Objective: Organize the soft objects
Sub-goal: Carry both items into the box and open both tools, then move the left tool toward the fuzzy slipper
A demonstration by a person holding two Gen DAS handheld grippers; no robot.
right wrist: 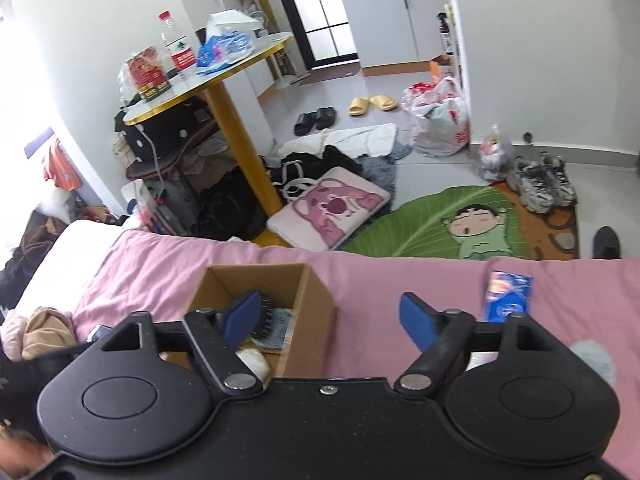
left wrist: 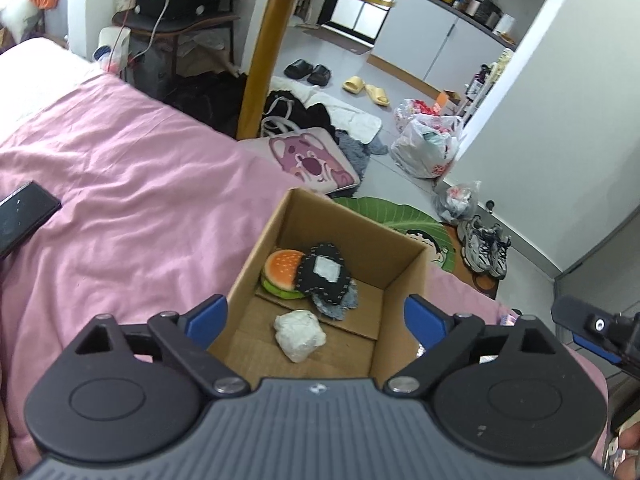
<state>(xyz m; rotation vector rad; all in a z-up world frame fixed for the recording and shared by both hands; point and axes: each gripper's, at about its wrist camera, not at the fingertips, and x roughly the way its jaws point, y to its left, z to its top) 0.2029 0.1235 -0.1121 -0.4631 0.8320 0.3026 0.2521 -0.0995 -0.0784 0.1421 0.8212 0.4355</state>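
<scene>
Left wrist view: the left claw [left wrist: 316,316] hangs wide open and empty over the cardboard box [left wrist: 400,280] on the pink bed [left wrist: 140,200]; inside lie a burger plush [left wrist: 282,270] at 11 o'clock, a black felt patch [left wrist: 322,276] touching it, a white wad [left wrist: 300,334] nearest. Right wrist view: the right claw [right wrist: 328,320] gapes empty beside the box; a blue packet [right wrist: 508,294] waits at 1 o'clock — approach it low, pinch its middle.

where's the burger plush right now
In the left wrist view the burger plush lies inside the cardboard box on the pink bedspread, at the box's far left corner, touching the black stitched felt piece.
</scene>
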